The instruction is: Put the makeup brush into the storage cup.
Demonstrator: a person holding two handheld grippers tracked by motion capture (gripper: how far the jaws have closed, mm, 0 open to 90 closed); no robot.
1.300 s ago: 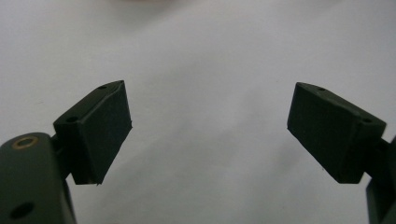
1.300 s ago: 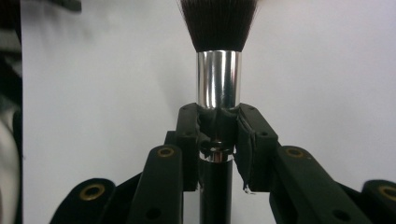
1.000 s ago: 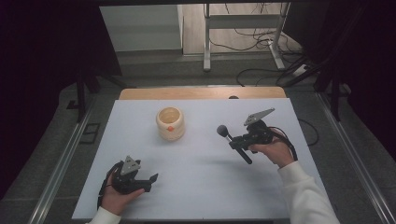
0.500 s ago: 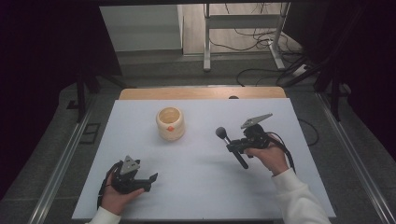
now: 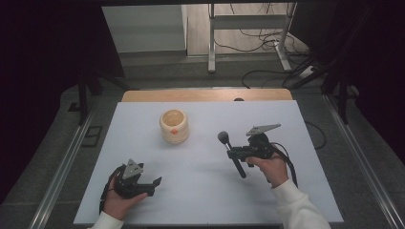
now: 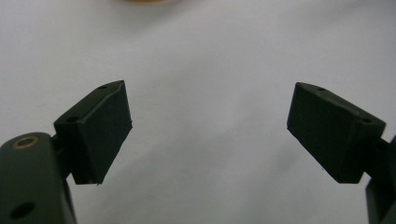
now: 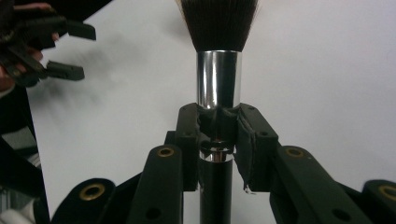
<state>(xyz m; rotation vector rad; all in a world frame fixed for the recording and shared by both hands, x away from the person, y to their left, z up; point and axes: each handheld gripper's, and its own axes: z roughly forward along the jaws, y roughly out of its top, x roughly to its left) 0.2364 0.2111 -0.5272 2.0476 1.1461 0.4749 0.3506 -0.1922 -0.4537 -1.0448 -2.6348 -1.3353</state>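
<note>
The matte white table point(image 5: 200, 191) lay broad under my hands on a grey floor strung with cables, and a round, cream, smooth-walled cup point(image 5: 174, 126) stood well ahead of my left gripper point(image 5: 154, 183) and off to the left of my right gripper point(image 5: 234, 153). My right gripper was clamped on a makeup brush point(image 7: 218, 84) at the joint of shiny metal collar and black handle, its dark bristle tuft cut off at the frame's top. My left gripper rested low, its blocky black jaws wide apart with nothing between.

Overhead forward-down, two close tool-mounted views
</note>
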